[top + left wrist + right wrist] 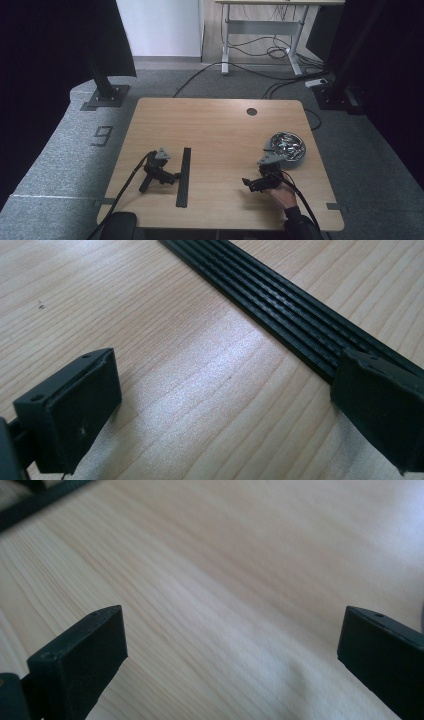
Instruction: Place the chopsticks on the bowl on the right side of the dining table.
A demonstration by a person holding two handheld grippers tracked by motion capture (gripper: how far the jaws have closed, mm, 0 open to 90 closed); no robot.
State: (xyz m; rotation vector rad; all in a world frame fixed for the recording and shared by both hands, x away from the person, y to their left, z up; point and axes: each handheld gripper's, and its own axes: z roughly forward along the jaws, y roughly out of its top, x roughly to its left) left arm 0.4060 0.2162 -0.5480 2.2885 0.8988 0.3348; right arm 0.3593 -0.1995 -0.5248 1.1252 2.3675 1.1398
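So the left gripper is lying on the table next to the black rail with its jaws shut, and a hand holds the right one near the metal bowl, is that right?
Not quite. The left gripper has its jaws open, not shut: the left gripper view shows them wide apart over bare wood beside the black rail. The rest holds: a hand holds the right gripper near the metal bowl.

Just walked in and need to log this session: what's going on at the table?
A person's hand holds the right tool, open and empty, near a metal bowl of shiny parts. The left tool lies on the wooden table, jaws open, beside a long black ribbed strip; one jaw sits right at its edge. Nothing is gripped.
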